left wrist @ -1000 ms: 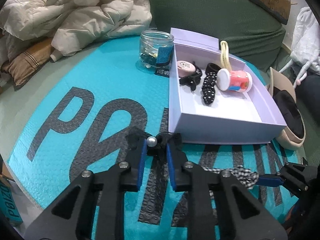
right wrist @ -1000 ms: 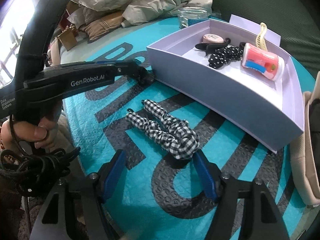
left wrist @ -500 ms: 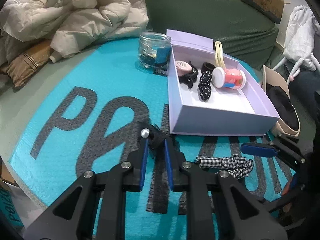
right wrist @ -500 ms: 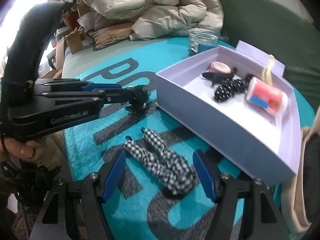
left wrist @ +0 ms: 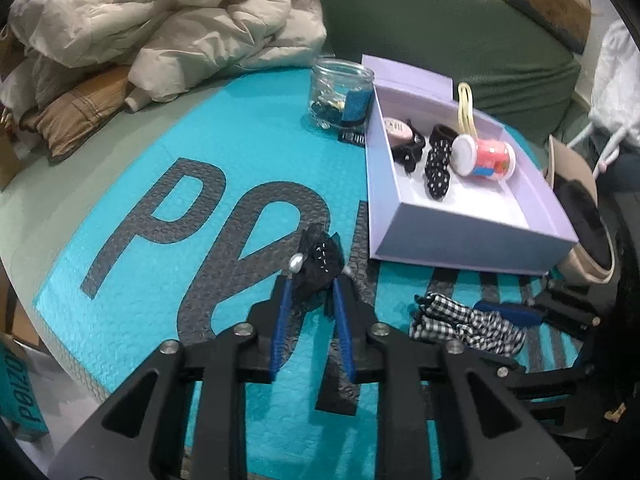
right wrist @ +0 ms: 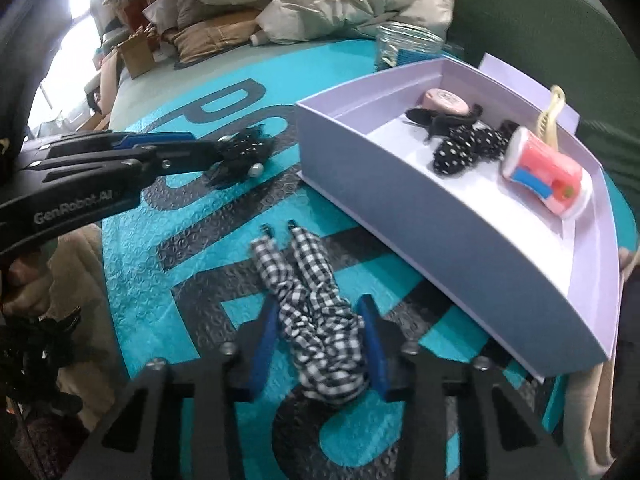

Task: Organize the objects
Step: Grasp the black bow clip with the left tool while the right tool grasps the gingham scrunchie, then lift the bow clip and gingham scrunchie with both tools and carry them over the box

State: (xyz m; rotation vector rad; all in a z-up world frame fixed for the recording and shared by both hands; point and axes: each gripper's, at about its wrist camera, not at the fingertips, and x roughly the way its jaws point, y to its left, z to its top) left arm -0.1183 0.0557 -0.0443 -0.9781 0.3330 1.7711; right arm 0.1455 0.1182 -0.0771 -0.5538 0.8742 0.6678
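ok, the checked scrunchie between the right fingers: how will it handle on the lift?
The checked scrunchie is gathered, crumpled fabric, so probably floppy: its two loose tails would likely dangle below the right hand-held gripper. It looks light for its bulk. Soft cloth should compress rather than slip, and it is unlikely to roll.

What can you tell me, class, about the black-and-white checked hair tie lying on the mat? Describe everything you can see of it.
The checked hair tie is soft gingham fabric, black and white, bunched into a knot with two long tails ending in small dark tips. It lies flat on the teal mat, in front of the lilac box and apart from it. The right gripper straddles its knotted end, blue pads close on both sides.
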